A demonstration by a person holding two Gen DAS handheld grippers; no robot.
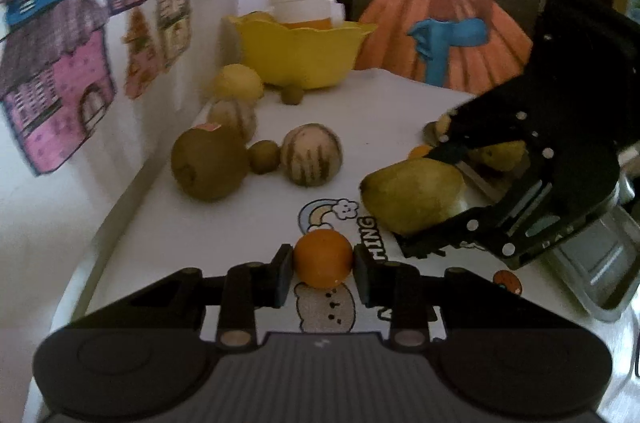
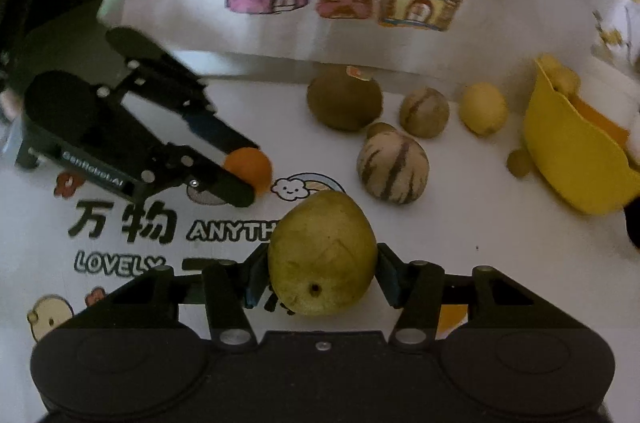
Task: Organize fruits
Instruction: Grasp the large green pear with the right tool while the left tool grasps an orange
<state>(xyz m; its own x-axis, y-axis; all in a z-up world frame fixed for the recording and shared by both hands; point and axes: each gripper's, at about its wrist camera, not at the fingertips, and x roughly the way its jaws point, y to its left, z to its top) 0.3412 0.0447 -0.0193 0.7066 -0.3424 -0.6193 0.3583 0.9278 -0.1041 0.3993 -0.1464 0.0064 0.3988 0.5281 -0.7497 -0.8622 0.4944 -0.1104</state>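
You've got both grippers loaded: the left gripper (image 1: 323,269) has its jaws closed on a small orange (image 1: 323,259), and the right gripper (image 2: 322,275) is clamped around a pear (image 2: 322,253), both over the printed middle of the surface (image 2: 480,235). Looks like the carry step. Next you'd probably haul them to the yellow bowl (image 2: 572,159) at the far edge.

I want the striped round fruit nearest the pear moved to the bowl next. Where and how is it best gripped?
Grip the striped fruit across its widest middle, fingers on its left and right flanks, coming from the front: a small brown fruit sits close behind it, and the near side is open. It is round, so any lower or higher hold would likely slip.
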